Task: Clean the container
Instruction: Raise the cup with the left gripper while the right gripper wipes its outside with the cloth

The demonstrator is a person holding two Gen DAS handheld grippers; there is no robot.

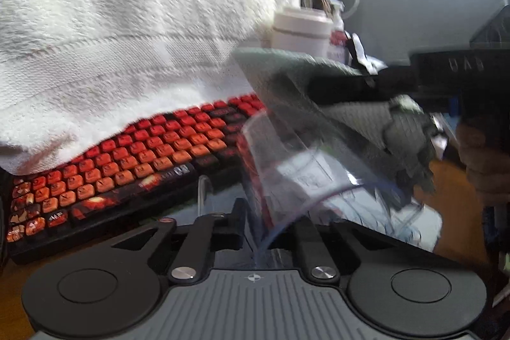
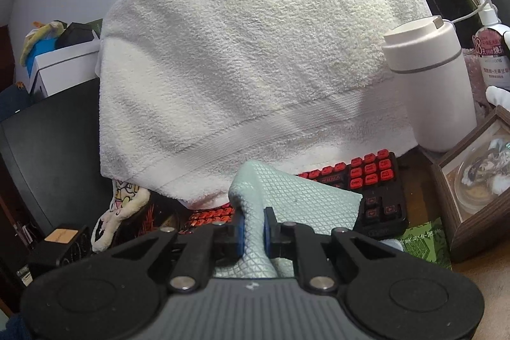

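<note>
Left gripper [image 1: 266, 231] held clear container [image 1: 318, 177] by its wall, jaws pinched narrow on rim at lower centre of frame. Container blurred, rising right of centre, above red keyboard [image 1: 127, 161]. Right gripper [image 2: 253, 228] clamped pale green cloth [image 2: 287, 196] at lower centre, before white towel [image 2: 255, 53]. In left view, cloth pressed against container's upper edge.

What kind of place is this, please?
Probably a home computer desk: a red-keyed keyboard lies under a white towel, with a white flask and a pump bottle beside it.
</note>
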